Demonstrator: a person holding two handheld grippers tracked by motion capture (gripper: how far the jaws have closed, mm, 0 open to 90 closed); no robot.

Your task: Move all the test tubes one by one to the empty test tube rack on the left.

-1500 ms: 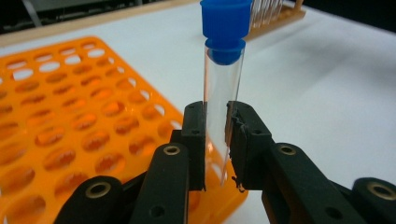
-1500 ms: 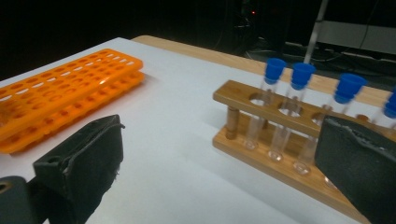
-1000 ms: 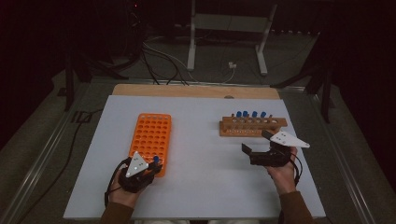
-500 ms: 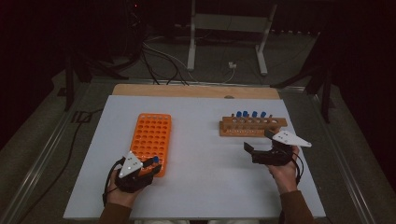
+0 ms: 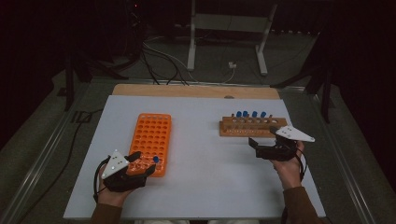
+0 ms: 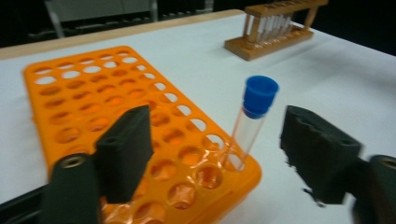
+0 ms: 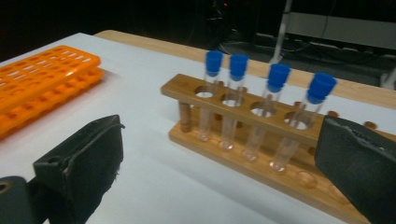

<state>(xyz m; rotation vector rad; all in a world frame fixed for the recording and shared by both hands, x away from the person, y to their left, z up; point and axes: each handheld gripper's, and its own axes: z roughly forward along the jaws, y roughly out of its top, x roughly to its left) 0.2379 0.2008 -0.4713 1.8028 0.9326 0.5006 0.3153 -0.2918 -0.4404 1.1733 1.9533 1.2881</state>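
An orange tube rack (image 5: pixel 152 140) (image 6: pixel 93 112) (image 7: pixel 42 74) lies left of centre on the white table. One clear tube with a blue cap (image 5: pixel 155 160) (image 6: pixel 252 121) stands tilted in a hole at its near right corner. My left gripper (image 5: pixel 140 163) (image 6: pixel 215 149) is open around that tube, jaws apart from it on both sides. A wooden rack (image 5: pixel 252 126) (image 7: pixel 252 126) at the right holds several blue-capped tubes (image 7: pixel 238 100). My right gripper (image 5: pixel 257 145) (image 7: pixel 219 168) is open just in front of the wooden rack with nothing between its jaws.
The white table (image 5: pixel 205 182) has a wooden strip (image 5: pixel 196 91) along its far edge. Metal stand legs (image 5: pixel 224 42) and cables (image 5: pixel 159 56) lie on the dark floor beyond. A cable (image 5: pixel 70 149) trails off the table's left side.
My left gripper has drawn back slightly toward me, leaving the blue-capped tube standing in the orange rack. My right gripper has edged a little nearer the wooden rack.
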